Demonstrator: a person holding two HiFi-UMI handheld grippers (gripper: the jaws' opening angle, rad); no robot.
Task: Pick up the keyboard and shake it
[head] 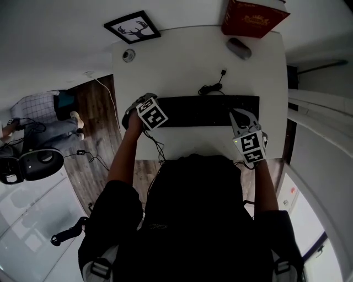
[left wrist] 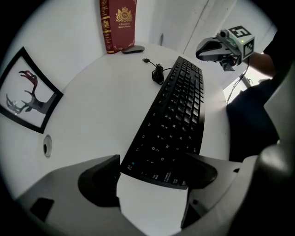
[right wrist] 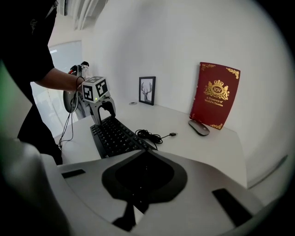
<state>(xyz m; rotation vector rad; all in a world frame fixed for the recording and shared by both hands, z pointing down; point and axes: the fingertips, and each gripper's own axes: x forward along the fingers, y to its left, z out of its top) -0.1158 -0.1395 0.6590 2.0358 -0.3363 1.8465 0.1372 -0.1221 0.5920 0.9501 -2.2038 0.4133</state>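
A black keyboard (head: 204, 110) (left wrist: 177, 110) (right wrist: 115, 136) lies flat on the white table (head: 182, 55), its cable (head: 212, 87) coiled behind it. My left gripper (head: 144, 113) (left wrist: 150, 177) is at the keyboard's left end. Its jaws stand wide, one on each side of that end and close to its edges. My right gripper (head: 238, 118) (right wrist: 144, 156) hovers over the keyboard's right end with its jaws shut and nothing between them.
A red book (head: 251, 16) (right wrist: 215, 94) stands at the table's far edge with a grey mouse (head: 239, 48) (right wrist: 199, 127) beside it. A framed deer picture (head: 132, 27) (left wrist: 25, 94) stands at the far left corner, a small round fitting (head: 128, 55) near it. The table's front edge is near my body.
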